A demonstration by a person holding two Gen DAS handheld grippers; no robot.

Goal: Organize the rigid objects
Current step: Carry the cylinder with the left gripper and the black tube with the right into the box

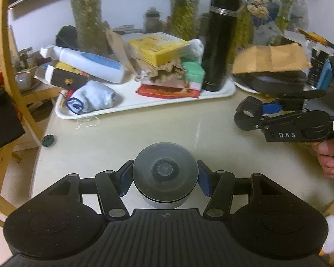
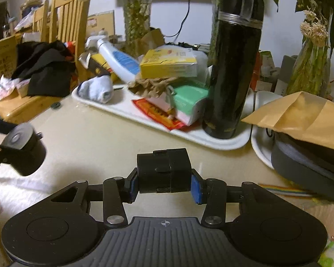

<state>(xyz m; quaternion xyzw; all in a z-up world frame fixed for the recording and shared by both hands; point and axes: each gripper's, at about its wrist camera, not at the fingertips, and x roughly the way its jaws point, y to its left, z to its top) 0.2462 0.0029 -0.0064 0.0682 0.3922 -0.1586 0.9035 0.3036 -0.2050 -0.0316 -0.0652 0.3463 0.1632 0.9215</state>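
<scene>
Left claw point(image 1: 164, 178) is clamping a round grey puck point(image 1: 164, 173) – right claw point(image 2: 164, 185) is gripping a black block point(image 2: 164, 170) – both near the surface's point(image 1: 127, 131) front edge.

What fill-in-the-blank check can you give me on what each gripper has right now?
1. The left gripper is shut on a round ____ with a clear domed lid.
2. The right gripper holds a ____ boxy block.
3. The tall black thermos flask stands ____ on the white tray.

Missing words: canister; black; upright
</scene>
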